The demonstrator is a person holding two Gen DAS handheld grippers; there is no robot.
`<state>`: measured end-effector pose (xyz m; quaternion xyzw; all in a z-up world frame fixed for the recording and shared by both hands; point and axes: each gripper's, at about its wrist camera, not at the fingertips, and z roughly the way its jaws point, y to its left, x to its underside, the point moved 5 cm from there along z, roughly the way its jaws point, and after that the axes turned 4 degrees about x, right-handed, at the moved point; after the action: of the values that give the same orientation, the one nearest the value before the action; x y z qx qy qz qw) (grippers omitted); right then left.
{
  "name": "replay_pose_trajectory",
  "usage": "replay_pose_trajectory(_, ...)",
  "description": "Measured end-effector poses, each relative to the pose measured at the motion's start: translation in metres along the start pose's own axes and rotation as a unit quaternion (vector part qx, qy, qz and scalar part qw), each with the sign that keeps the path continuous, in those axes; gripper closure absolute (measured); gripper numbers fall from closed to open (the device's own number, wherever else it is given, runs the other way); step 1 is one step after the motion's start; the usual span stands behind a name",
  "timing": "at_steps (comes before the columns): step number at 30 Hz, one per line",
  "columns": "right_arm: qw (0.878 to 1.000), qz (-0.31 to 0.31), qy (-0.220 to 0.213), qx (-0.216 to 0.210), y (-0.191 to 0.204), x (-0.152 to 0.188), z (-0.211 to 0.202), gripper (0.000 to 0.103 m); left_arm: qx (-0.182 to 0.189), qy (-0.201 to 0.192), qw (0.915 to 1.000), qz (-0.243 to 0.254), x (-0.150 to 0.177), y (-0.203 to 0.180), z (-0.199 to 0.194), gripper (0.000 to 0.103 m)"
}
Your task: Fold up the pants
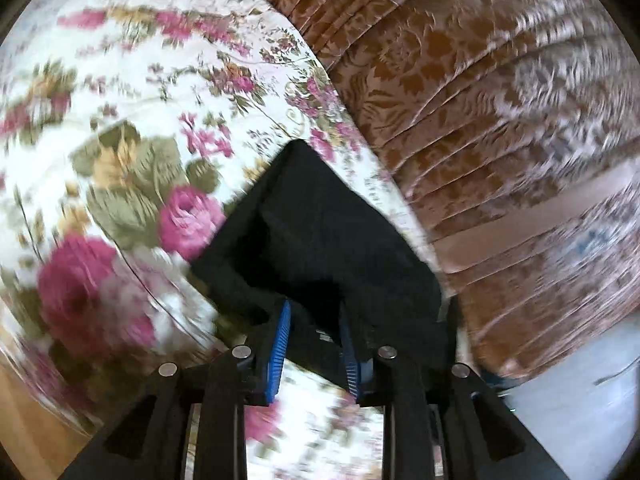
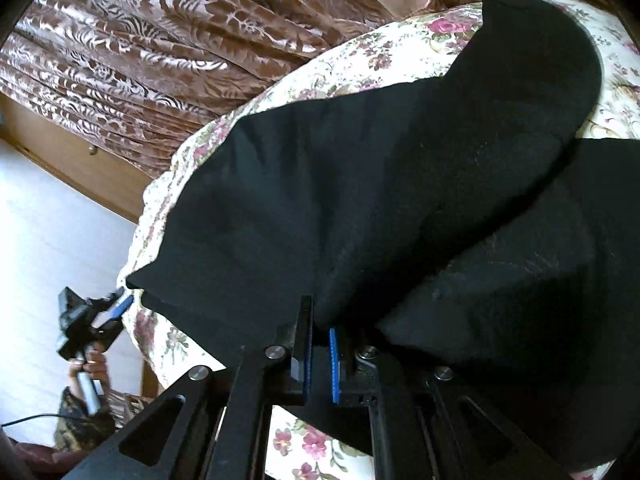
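Observation:
Black pants (image 2: 400,184) lie on a floral bedspread (image 2: 408,52). In the right wrist view, my right gripper (image 2: 320,344) is shut on a fold of the pants near the front. In the left wrist view, my left gripper (image 1: 316,328) is closed on a corner of the pants (image 1: 320,232), with cloth between its blue pads (image 1: 280,340). The left gripper also shows in the right wrist view (image 2: 120,304) at the bed's left edge, by the pants' corner, held by a hand.
A brown patterned curtain (image 1: 480,100) hangs behind the bed. The floral bedspread (image 1: 140,140) fills the left of the left wrist view. A pale floor (image 2: 48,220) and a wooden board (image 2: 72,160) lie left of the bed.

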<state>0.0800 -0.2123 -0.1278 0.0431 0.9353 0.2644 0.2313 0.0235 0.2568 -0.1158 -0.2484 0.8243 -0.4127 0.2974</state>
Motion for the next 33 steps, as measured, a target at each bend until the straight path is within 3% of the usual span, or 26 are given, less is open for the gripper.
replay_pose_trajectory(5,1.000,-0.005,-0.002,0.007,0.000,-0.001,0.004,0.096,0.059,-0.020,0.9973,-0.038,-0.003,-0.016,-0.006,0.066)
replay_pose_trajectory(7,1.000,-0.005,-0.001,0.007,0.001,-0.002,0.004,0.096,0.028,-0.014,0.9989,-0.034,-0.008,-0.017,0.003,0.065)
replay_pose_trajectory(12,1.000,-0.009,-0.004,0.008,0.003,-0.002,0.003,0.096,-0.008,0.010,0.9990,-0.042,-0.022,-0.010,0.034,0.067)
replay_pose_trajectory(13,1.000,-0.011,-0.005,0.009,0.004,-0.002,0.003,0.096,-0.023,0.012,0.9986,-0.045,-0.023,-0.008,0.037,0.069)
replay_pose_trajectory(14,1.000,-0.013,-0.007,0.011,0.005,-0.002,0.002,0.096,-0.031,0.012,0.9986,-0.041,-0.026,-0.006,0.040,0.078)
replay_pose_trajectory(17,1.000,-0.021,-0.015,0.012,0.010,-0.005,-0.003,0.097,-0.055,-0.004,0.9984,0.011,-0.033,-0.020,0.039,0.094)
replay_pose_trajectory(21,0.999,-0.038,-0.036,0.013,0.021,-0.009,-0.022,0.097,-0.026,-0.017,0.9962,0.082,-0.041,-0.057,0.024,0.096)
replay_pose_trajectory(23,0.998,-0.046,-0.046,0.013,0.024,-0.008,-0.032,0.097,-0.032,-0.016,0.9925,0.117,-0.038,-0.066,0.019,0.096)
replay_pose_trajectory(25,0.997,-0.052,-0.048,0.009,0.027,-0.003,-0.039,0.097,-0.065,-0.001,0.9895,0.129,-0.035,-0.055,0.023,0.096)
replay_pose_trajectory(28,0.997,-0.063,-0.030,0.016,0.028,0.010,-0.032,0.097,-0.126,0.028,0.9856,0.109,-0.032,-0.016,0.037,0.096)
replay_pose_trajectory(33,0.997,-0.066,0.006,0.039,0.022,0.025,-0.008,0.097,-0.148,0.032,0.9833,0.100,-0.022,0.003,0.044,0.096)
